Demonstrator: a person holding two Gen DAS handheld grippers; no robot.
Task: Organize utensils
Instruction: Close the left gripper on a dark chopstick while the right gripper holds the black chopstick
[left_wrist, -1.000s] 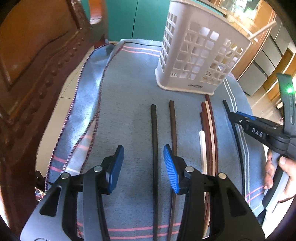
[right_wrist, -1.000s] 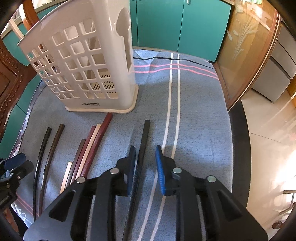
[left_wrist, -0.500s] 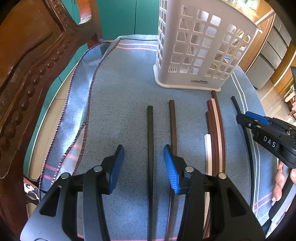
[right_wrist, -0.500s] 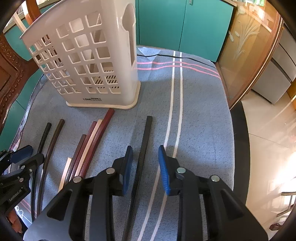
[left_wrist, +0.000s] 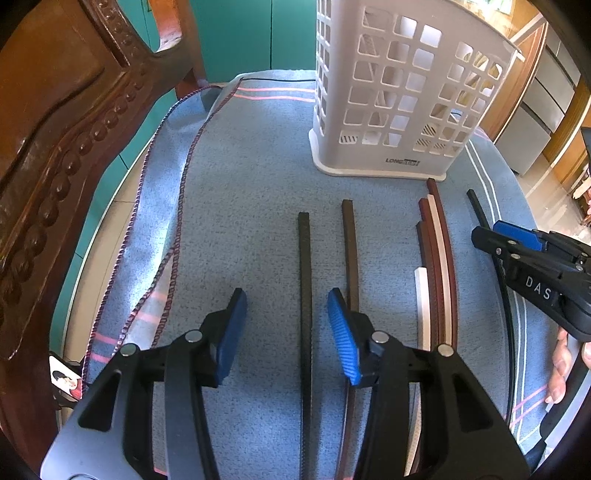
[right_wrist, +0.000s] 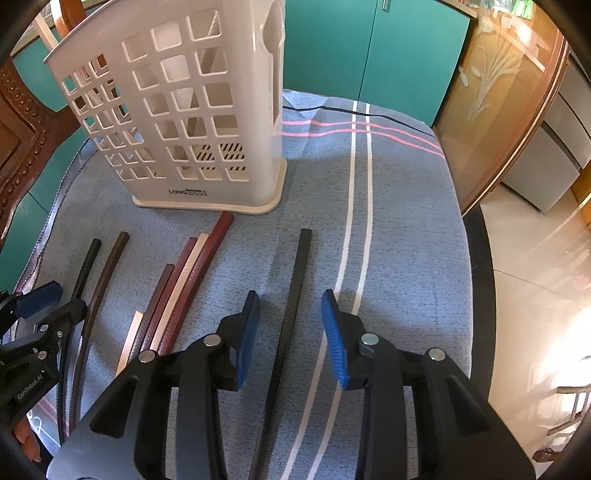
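Right wrist view: the right tool (right_wrist: 290, 336) is seen opening, angled downward, a black chopstick (right_wrist: 295, 295) lying ungripped between its pads; the left tool (left_wrist: 284, 332) likewise straddles another black stick (left_wrist: 304, 280), part-open.

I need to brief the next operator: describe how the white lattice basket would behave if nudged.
The white basket stands tall on a narrow base, so a high push probably tips it. Its thin, holed plastic walls suggest it is light, and it looks empty. On the woven cloth it may drag rather than glide.
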